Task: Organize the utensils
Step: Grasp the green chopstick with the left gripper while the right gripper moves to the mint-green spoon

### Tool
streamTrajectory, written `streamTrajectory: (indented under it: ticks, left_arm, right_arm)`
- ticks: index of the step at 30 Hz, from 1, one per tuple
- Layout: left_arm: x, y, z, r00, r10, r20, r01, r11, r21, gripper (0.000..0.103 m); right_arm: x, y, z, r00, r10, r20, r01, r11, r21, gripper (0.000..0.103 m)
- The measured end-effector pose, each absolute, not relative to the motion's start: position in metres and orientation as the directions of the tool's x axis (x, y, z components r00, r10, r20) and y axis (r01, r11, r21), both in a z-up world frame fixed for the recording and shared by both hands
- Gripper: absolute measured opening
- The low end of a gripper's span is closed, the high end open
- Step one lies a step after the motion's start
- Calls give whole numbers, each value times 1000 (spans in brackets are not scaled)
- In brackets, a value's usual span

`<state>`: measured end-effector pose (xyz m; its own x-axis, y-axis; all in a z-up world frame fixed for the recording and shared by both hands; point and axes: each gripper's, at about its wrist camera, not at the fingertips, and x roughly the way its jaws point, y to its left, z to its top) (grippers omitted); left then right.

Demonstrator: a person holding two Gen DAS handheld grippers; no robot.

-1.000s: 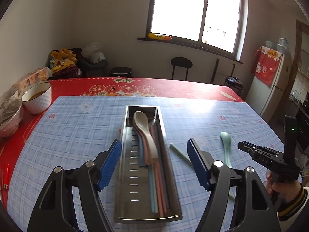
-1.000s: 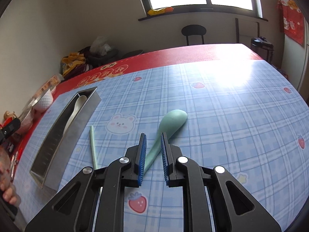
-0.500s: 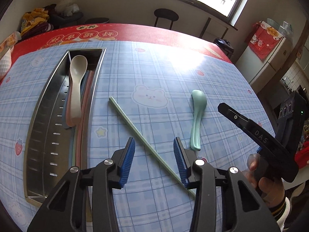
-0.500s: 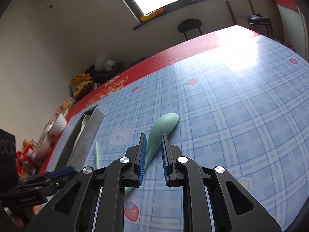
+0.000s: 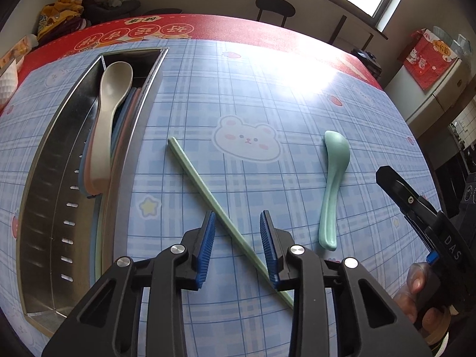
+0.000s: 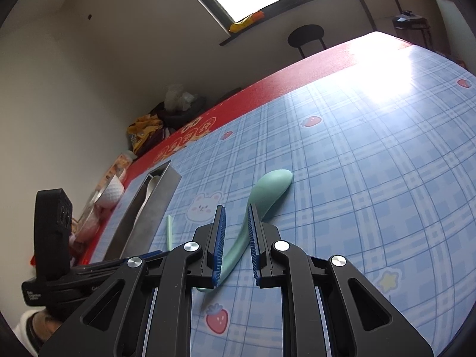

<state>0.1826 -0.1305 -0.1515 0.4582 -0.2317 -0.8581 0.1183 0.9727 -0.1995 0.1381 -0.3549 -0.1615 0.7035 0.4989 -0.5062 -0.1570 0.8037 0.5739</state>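
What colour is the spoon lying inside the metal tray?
The spoon in the metal tray is beige, clearest in the left wrist view.

Left gripper (image 5: 238, 245) jaws closing around green chopstick (image 5: 208, 193); pads not touching.

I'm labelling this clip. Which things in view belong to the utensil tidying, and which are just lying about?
Job:
green chopstick
green spoon
metal tray
beige spoon
left tongs, closing
right tongs

Lying about:
white bowl
black stool
clothes pile
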Motion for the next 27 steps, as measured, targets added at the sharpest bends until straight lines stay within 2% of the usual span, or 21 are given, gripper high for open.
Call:
streamTrajectory:
  ticks: [10, 15, 24, 27]
  left_arm:
    - [190, -146, -153, 487, -202, -850, 181, 975, -128, 30]
    - [198, -155, -154, 494, -226, -840, 221, 966, -130, 30]
    - [184, -178, -157, 555, -130, -821, 286, 957, 42, 31]
    - [176, -176, -156, 547, -133, -826, 289, 957, 38, 29]
  right_arm:
    - [136, -359, -163, 705, 500, -502, -148, 797, 586, 18]
    - [135, -365, -165, 707, 504, -496, -135, 785, 604, 18]
    - [132, -372, -165, 713, 504, -488, -127, 777, 617, 18]
    - [131, -374, -165, 711, 506, -488, -127, 776, 618, 18]
